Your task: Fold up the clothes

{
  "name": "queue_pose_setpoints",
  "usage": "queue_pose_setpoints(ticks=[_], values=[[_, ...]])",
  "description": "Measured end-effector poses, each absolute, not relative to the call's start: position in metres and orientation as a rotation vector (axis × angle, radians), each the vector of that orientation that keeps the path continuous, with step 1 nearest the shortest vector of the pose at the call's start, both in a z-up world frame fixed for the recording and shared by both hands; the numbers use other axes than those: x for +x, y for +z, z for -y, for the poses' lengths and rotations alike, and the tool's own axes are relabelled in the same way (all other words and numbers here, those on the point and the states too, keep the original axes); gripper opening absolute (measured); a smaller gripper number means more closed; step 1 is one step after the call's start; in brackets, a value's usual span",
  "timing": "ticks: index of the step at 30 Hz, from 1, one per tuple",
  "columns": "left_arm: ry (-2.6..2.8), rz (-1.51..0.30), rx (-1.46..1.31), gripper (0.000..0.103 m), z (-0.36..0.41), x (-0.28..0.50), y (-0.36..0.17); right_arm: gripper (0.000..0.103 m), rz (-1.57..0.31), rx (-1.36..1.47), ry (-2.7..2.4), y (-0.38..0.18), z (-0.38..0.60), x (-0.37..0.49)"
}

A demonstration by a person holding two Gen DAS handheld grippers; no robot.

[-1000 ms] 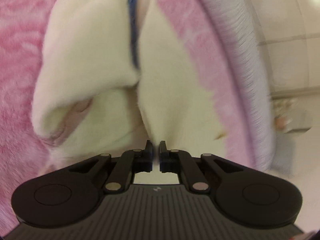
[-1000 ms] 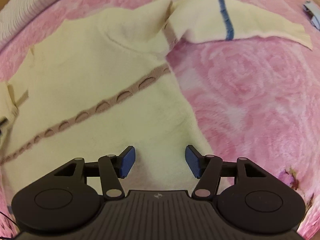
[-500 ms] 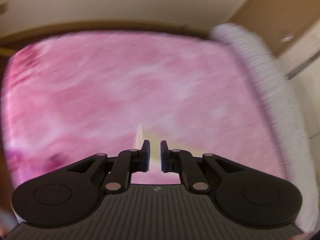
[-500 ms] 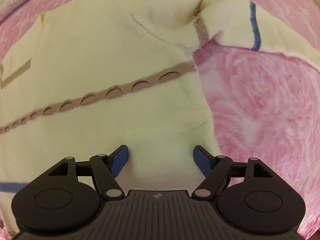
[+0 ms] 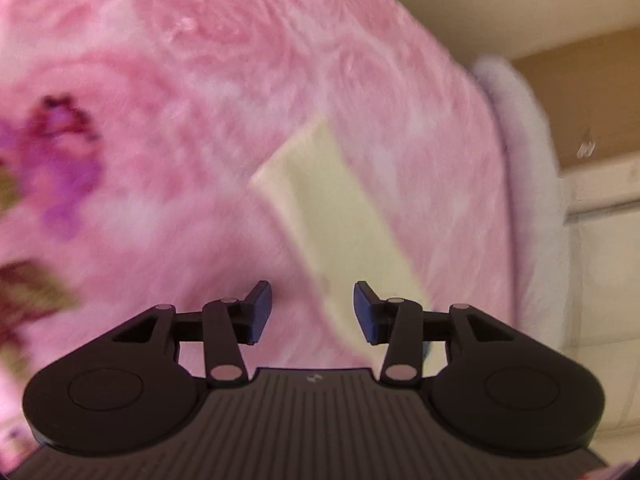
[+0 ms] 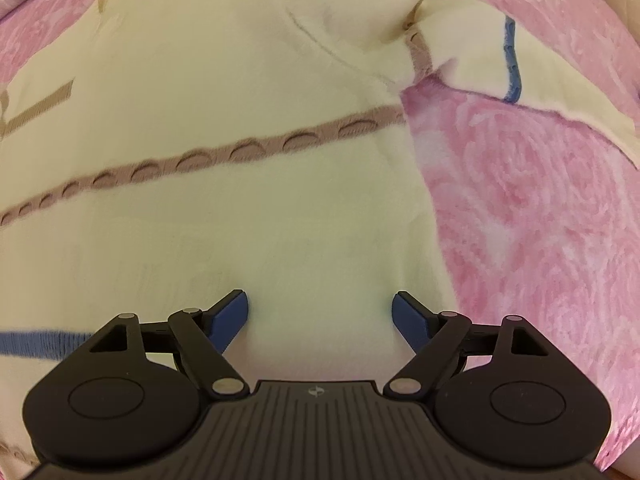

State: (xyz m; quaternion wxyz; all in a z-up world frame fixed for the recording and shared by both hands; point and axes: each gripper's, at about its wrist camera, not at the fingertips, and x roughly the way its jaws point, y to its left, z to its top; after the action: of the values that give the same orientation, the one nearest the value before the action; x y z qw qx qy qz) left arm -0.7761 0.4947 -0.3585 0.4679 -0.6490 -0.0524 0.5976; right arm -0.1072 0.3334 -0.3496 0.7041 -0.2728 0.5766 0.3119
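Fingers (image 6: 230, 318) of right gripper (image 6: 320, 316) spreading wider over sweater (image 6: 248, 208), nothing pinched. Left gripper (image 5: 312, 310) opening too, empty, above sleeve (image 5: 332, 216), blurred, probably its cuff. Sweater flat on pink blanket (image 6: 528, 216); far sleeve out sideways; folding barely begun.

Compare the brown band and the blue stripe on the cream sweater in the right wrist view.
The brown band runs across the cream sweater body, wide, with a row of half-round cutout shapes along it; the blue stripe crosses the sleeve lying out to the right, and is thin and plain. The band is long, reaching the body's side edge; the stripe is short, spanning only the sleeve's width. Both are knitted-in trim on the same sweater, which lies on the pink blanket.
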Motion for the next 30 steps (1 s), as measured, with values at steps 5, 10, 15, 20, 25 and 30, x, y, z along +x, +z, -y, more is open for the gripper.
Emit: queue_pose_setpoints(ticks=[5,10,15,20,25,30], values=[[1.436,-0.098,-1.408,0.003,-0.522,-0.763,-0.359,0.084,-1.273,-0.593,0.690,-0.349,-0.320,-0.116],[1.434,-0.560,-1.004,0.012,-0.537,-0.739,-0.337,0.084,-1.278,-0.577,0.707,-0.346,-0.312,-0.116],[1.538,-0.739,-0.915,0.043,-0.536,-0.709,-0.321,0.083,-1.301,-0.507,0.747,-0.342,-0.292,-0.105],[1.593,-0.803,-0.909,0.047,-0.490,-0.666,-0.298,0.075,-1.334,-0.301,0.779,-0.330,-0.249,-0.060],[1.308,-0.685,-1.087,0.042,-0.411,-0.563,-0.293,0.067,-1.305,-0.065,0.660,-0.330,-0.174,0.029],[1.172,-0.570,-1.256,0.042,-0.358,-0.464,-0.309,0.053,-1.278,0.256,0.493,-0.334,-0.095,0.140]])
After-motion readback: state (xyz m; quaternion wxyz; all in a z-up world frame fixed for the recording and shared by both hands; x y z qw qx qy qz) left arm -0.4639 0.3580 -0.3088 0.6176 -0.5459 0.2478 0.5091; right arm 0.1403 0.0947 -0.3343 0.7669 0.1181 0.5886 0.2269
